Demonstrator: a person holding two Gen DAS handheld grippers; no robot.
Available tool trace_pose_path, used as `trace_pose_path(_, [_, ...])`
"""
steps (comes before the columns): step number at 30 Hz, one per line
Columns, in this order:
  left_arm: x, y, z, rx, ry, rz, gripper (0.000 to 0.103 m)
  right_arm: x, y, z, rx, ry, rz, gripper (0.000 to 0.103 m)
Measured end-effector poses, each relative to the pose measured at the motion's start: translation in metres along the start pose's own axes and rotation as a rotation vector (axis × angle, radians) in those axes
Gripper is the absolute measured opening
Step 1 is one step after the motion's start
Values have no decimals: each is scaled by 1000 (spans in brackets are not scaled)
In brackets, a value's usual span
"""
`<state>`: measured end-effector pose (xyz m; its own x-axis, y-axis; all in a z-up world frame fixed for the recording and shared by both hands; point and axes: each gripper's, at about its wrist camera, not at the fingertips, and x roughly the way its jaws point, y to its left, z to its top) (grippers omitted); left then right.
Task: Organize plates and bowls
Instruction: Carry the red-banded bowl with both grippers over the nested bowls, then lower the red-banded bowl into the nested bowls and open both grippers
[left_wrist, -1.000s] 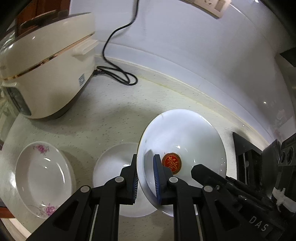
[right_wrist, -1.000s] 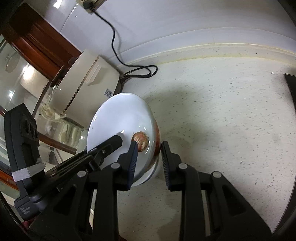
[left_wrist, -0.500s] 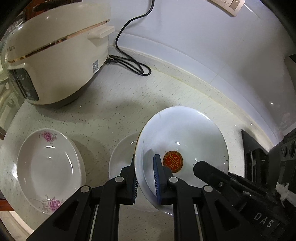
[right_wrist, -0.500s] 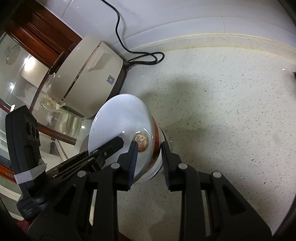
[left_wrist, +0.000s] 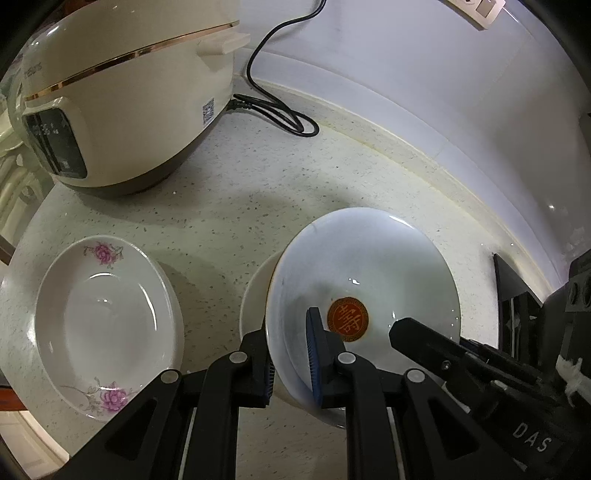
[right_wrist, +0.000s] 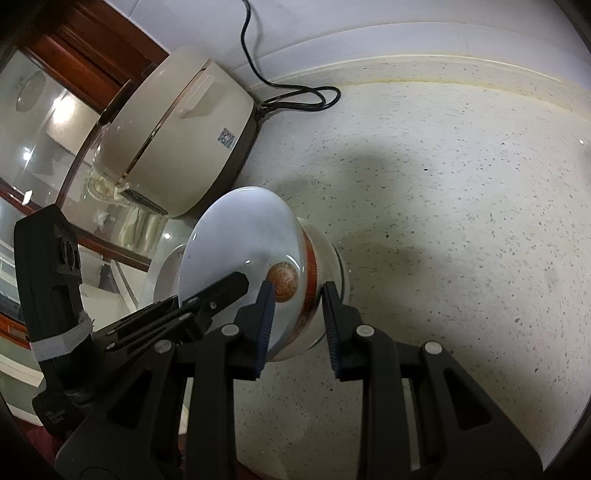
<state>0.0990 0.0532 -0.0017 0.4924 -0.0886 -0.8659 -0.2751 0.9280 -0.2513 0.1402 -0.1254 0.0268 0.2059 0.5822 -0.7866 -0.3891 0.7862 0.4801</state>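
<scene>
A white bowl with a red round emblem inside and a red band outside is held tilted above the counter by both grippers. My left gripper is shut on its near left rim. My right gripper is shut on its right rim, one finger inside, one outside. A plain white plate lies under the bowl, mostly hidden. A white plate with pink flowers lies to the left on the counter.
A cream rice cooker stands at the back left, also in the right wrist view, its black cord coiled behind it. A black hob edge is at the right. The speckled counter meets the white wall behind.
Both grippers have carried the bowl a little to the left, toward the rice cooker and over the plain plate. The grip on the bowl is unchanged.
</scene>
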Motion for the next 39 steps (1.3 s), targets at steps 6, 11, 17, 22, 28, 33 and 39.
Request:
trace_pose_path(6, [1, 6, -6, -10, 11, 4, 15, 7, 3, -3, -21, 36, -4, 30])
trace_pose_path(11, [-3, 4, -6, -9, 2, 15, 15, 10, 6, -4, -36, 47, -9, 30])
trace_pose_path(17, [0, 1, -5, 2, 11, 23, 15, 8, 4, -3, -32, 40, -12, 30])
trace_pose_path(22, [0, 1, -6, 6, 14, 25, 15, 7, 4, -3, -28, 40, -10, 30])
trace_pose_path(28, [-1, 1, -6, 13, 4, 33, 16, 5, 3, -3, -33, 32, -17, 30])
trace_pose_path(33, [-3, -1, -7, 28, -8, 44, 18, 2, 8, -3, -64, 15, -39, 30])
trace_pose_path(39, [-4, -2, -7, 31, -18, 48, 19, 0, 9, -3, -79, 5, -60, 30])
